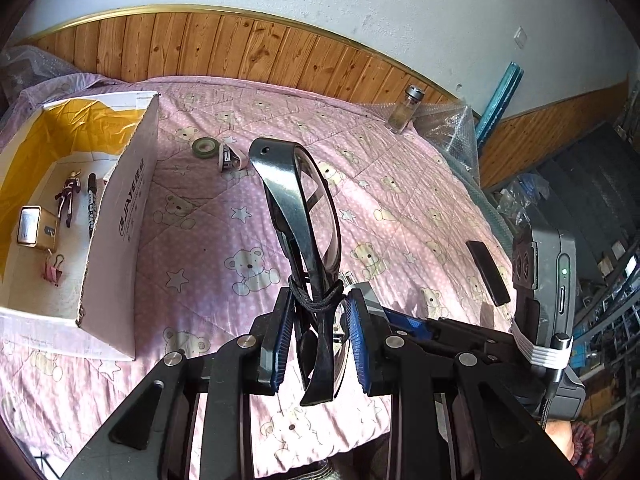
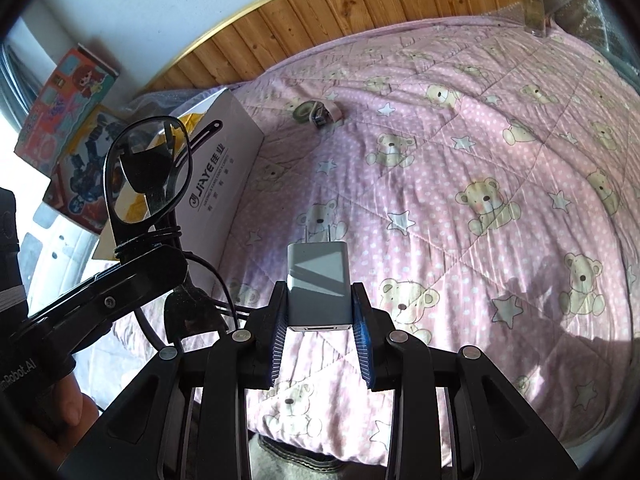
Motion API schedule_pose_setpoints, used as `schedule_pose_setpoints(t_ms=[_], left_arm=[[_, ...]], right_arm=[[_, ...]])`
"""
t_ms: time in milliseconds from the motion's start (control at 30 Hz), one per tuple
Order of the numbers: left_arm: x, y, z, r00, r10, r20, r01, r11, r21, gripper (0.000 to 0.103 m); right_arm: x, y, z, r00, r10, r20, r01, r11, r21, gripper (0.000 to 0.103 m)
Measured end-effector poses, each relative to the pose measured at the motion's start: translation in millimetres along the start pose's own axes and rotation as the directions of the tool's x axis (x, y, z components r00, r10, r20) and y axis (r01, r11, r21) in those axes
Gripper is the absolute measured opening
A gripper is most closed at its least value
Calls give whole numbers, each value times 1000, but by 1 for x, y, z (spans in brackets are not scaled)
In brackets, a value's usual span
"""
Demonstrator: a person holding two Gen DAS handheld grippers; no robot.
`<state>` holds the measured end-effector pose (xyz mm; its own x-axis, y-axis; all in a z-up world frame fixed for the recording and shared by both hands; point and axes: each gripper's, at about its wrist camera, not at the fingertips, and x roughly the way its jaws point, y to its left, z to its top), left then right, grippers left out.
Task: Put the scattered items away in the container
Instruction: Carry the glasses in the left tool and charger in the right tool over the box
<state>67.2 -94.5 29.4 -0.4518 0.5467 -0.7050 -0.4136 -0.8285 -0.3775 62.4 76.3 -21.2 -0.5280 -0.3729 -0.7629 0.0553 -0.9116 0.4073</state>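
My left gripper is shut on a pair of black glasses with a cord wound round the folded arms, held upright above the pink quilt. The same glasses show at the left of the right wrist view. My right gripper is shut on a grey wall charger, prongs pointing away. The white cardboard box stands to the left, open on top, holding a marker, a pink binder clip, a small tin and a figure keyring. A roll of green tape and a small clip-like item lie on the quilt beyond.
A glass jar with a metal lid stands at the far edge of the bed by bubble wrap. A flat black bar lies on the quilt at the right. Wood panelling runs behind. Toy boxes lean left of the white box.
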Motion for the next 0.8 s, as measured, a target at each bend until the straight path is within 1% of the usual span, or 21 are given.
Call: schedule_pose_setpoints(t_ms=[167, 533, 800], left_arm=[[-5, 6, -8, 1000, -11, 4, 11, 1000, -16, 28], [-32, 21, -9, 998, -10, 63, 12, 999, -35, 28], [-59, 51, -12, 993, 17, 116, -5, 995, -99, 28]], right_arm=[[-2, 9, -5, 1000, -3, -3, 3, 1000, -14, 32], [-12, 41, -6, 1000, 6, 11, -5, 997, -74, 32], [-10, 84, -3, 1000, 8, 13, -5, 982, -187, 32]])
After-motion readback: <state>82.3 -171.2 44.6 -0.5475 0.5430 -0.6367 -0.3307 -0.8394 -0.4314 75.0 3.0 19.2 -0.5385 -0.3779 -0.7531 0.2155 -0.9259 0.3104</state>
